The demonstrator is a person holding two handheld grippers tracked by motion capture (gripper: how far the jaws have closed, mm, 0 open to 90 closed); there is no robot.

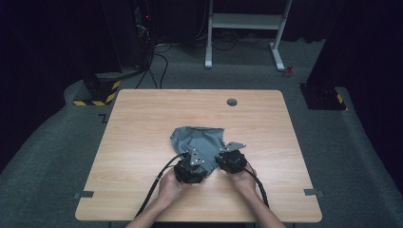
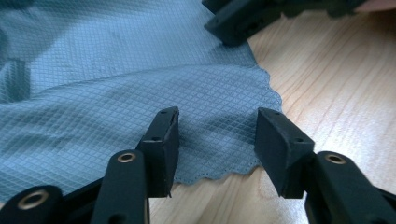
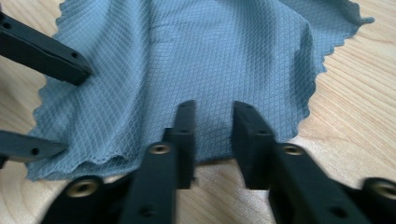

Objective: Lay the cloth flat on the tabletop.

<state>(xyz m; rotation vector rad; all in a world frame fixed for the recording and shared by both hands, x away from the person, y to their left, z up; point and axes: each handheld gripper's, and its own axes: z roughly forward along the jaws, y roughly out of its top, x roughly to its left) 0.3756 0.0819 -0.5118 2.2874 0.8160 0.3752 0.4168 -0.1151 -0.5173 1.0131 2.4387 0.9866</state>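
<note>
Grey cloth [image 1: 197,140] lay crumpled mid-table [image 1: 142,118], nothing folded or lifted yet, likely just starting. Left gripper [image 2: 217,135] sat at cloth's near edge, jaws wide apart, straddling the hem, gripping nothing. Right gripper [image 3: 212,133] just beside it, jaws part open over the edge, also empty. Table otherwise bare; nothing blocked access.

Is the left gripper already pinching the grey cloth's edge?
Apart. The left gripper view shows the left gripper open, jaws spread either side of the grey cloth edge.
</note>
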